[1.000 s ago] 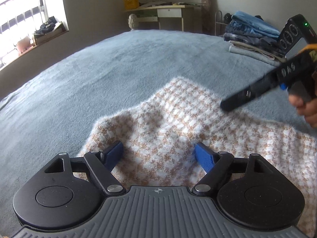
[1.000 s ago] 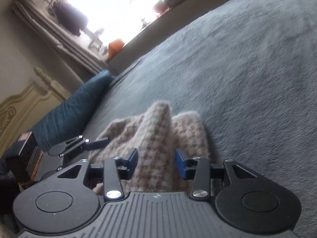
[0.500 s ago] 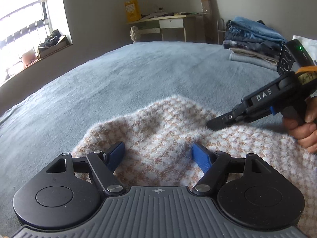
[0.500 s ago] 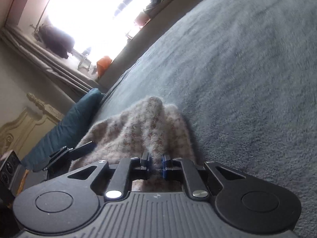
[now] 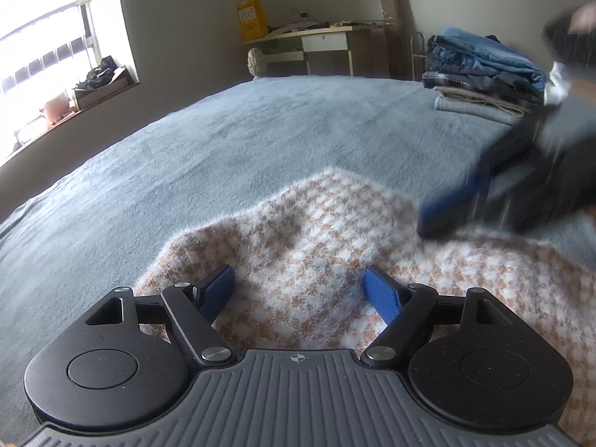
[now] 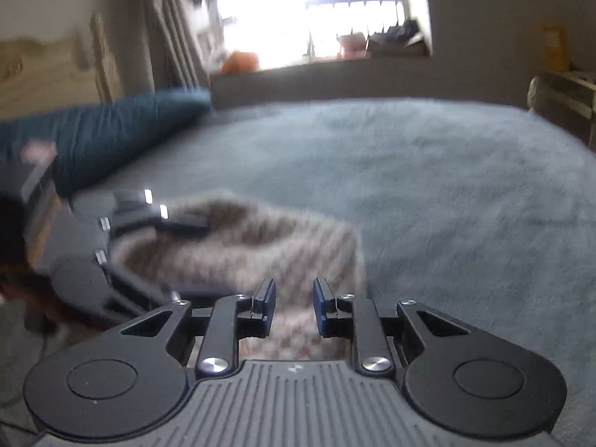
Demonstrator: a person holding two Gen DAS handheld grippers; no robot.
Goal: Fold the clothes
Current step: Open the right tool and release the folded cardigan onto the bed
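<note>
Right gripper [image 6: 294, 300]: jaws narrow and opening at this moment; a fold of the sweater [image 6: 260, 246] lies between them, and whether the pads press on it cannot be told from the blurred view.

Left gripper [image 5: 298, 290]: jaws wide apart, poised over the near edge of the sweater [image 5: 316, 260], pads clear of the cloth, holding nothing.

Sweater: fuzzy knit in a tan and white check; lies rumpled on the blanket [image 5: 223, 141], partly flattened, one corner pointing away from the left gripper; far side from the left gripper is bunched under the right gripper.

Handling, as judged: light, soft, limp; it probably sags and drags when lifted by one point; the hairy pile likely clings to the blanket and to itself, so folds may hold but edges may catch; not fragile, though a hard pinch could pull the knit.

Hold, as judged: take it at an edge or corner with a doubled fold of cloth between the pads, one gripper on each side of the sweater, so that it lifts evenly.

Stack of folded clothes [image 5: 484, 70]: on the blanket well beyond the sweater.

Pillow [image 6: 97, 138]: dark blue, beyond the sweater in the right view.
</note>
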